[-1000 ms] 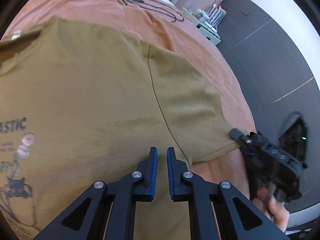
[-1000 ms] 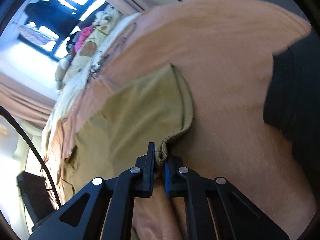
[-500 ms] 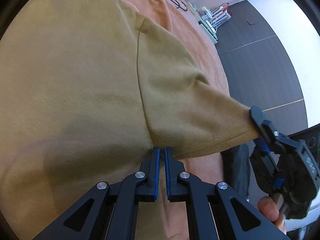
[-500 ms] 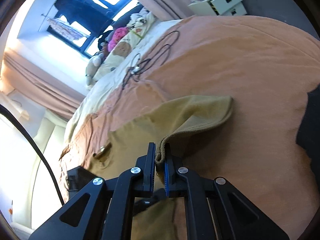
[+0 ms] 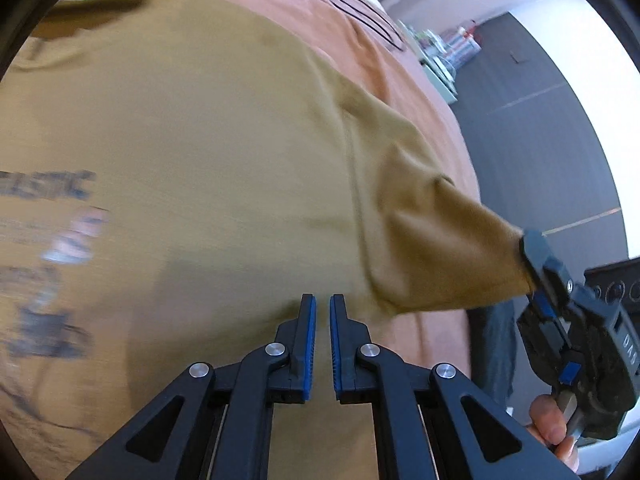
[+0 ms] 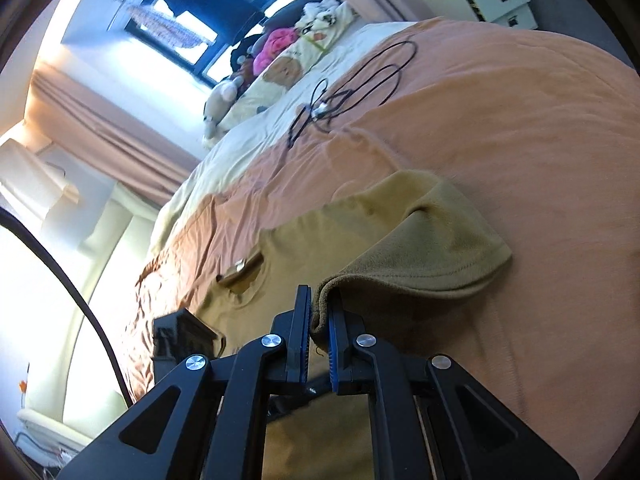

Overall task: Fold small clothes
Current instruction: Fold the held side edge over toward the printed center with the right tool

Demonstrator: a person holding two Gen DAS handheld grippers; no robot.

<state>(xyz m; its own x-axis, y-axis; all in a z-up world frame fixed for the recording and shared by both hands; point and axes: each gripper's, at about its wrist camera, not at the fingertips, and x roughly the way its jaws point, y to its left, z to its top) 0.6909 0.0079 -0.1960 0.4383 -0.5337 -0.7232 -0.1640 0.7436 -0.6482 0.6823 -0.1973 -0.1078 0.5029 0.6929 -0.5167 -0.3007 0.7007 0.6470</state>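
The left gripper (image 5: 322, 308) is at the bottom of its own view, and its blue pads (image 5: 309, 344) are pressed almost together with only a thin gap. Its tips sit at the near edge of the shirt (image 5: 208, 152), but I cannot tell if any cloth is caught between them. The shirt is a brown-green colour and lies spread on the bed (image 5: 400, 80), filling most of that view. It has blurry dark letters and small pictures at 9 o'clock. At 3 o'clock the sleeve (image 5: 448, 248) is pulled up and out to a point. The right gripper (image 5: 536, 276) is pinching the end of that sleeve, and a hand (image 5: 554, 432) holds the gripper at 4 o'clock. In the right view, the right gripper (image 6: 319, 312) is shut tight on the rolled hem of the sleeve (image 6: 432, 256), which curves away toward 2 o'clock. The neck of the shirt, with a small tag (image 6: 240, 270), is at 10 o'clock. Past the shirt, the bed has an orange blanket (image 6: 500, 128). Farther off at 12 o'clock a black cable (image 6: 360, 88) lies on it in loops. Behind that are soft toys (image 6: 276, 44) and a bright window (image 6: 188, 28). A white drawer box (image 6: 492, 0) stands at 1 o'clock.
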